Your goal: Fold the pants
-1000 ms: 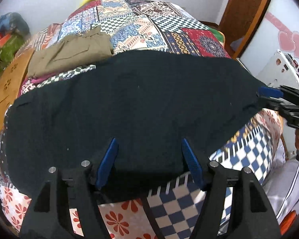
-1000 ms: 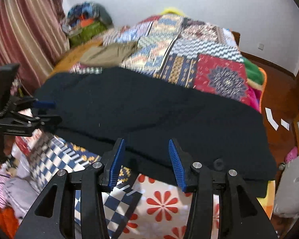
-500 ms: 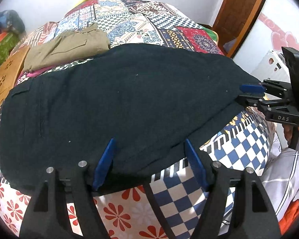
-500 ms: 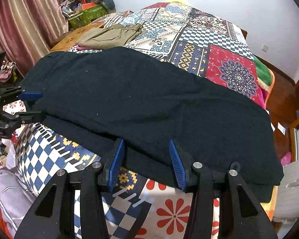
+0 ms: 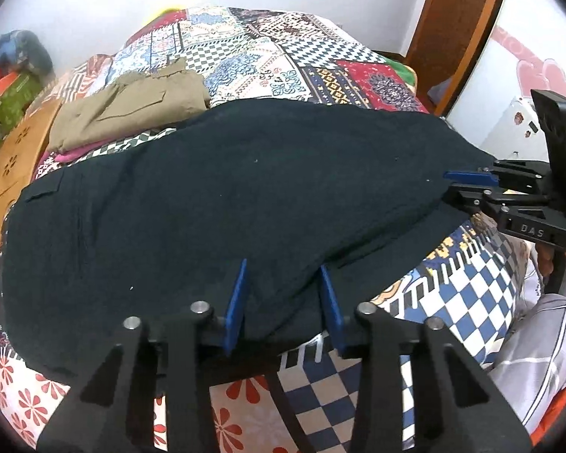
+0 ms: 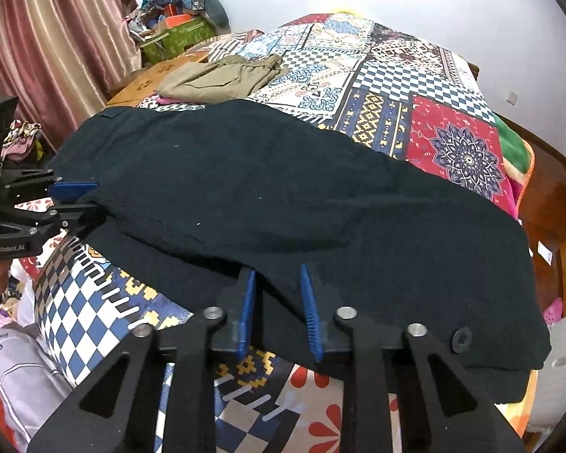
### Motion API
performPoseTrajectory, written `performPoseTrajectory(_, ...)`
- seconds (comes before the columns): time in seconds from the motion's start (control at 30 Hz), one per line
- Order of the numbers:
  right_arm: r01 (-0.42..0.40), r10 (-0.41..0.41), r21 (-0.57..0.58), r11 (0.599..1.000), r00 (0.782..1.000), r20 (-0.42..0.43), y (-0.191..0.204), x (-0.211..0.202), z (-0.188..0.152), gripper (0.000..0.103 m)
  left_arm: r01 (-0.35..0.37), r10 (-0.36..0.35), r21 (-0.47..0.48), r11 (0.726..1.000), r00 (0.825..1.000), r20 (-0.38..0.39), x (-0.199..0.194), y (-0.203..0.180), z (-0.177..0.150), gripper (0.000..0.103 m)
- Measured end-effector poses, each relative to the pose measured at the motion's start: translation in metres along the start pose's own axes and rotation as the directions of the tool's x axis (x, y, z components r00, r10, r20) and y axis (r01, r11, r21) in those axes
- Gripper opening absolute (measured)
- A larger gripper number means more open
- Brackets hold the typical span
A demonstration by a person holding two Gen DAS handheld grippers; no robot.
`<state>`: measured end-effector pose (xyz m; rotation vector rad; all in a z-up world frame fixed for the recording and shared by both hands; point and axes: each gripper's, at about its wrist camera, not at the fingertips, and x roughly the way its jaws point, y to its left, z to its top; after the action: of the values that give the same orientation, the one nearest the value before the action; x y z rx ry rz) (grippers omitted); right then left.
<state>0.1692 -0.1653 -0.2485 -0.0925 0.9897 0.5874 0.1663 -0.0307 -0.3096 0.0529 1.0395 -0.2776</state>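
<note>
**Both grippers closing on the near edge of the dark pants**

I am seeing the left gripper (image 5: 283,294) with its blue fingers (image 5: 234,309) pinching the near edge of the dark pants (image 5: 226,196); its jaws have just been closing, and a fold of fabric is bunching between the pads. I am seeing the right gripper (image 6: 277,304) doing the same further along that edge: its jaws have just been closing, and cloth is sitting between its fingers (image 6: 308,313), which are pressing into it.

The pants are lying spread lengthwise across the near part of the bed (image 6: 396,87), on a patchwork quilt (image 5: 268,64), with the front edge hanging slightly over the side. In each wrist view the other gripper is showing at the far end of the garment. Behind the pants, a folded khaki garment (image 5: 132,113) is resting on the quilt, apart from them.
</note>
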Motion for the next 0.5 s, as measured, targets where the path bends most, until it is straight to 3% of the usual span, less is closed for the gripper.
performPoseTrajectory(0.2, 0.005, -0.005, -0.023, 1.0, 1.0, 0.029, 0.005, -0.012, 0.003, 0.01, 0.026, -0.026, -0.008, 1.0, 1.0, 0.009, -0.007, 0.0, 0.004, 0.013)
performPoseTrajectory(0.5, -0.004, 0.007, -0.045, 0.999, 0.997, 0.072, 0.014, -0.035, 0.006, 0.008, 0.029, -0.029, 0.0, 1.0, 0.999, 0.046, -0.028, -0.004, 0.005, 0.006)
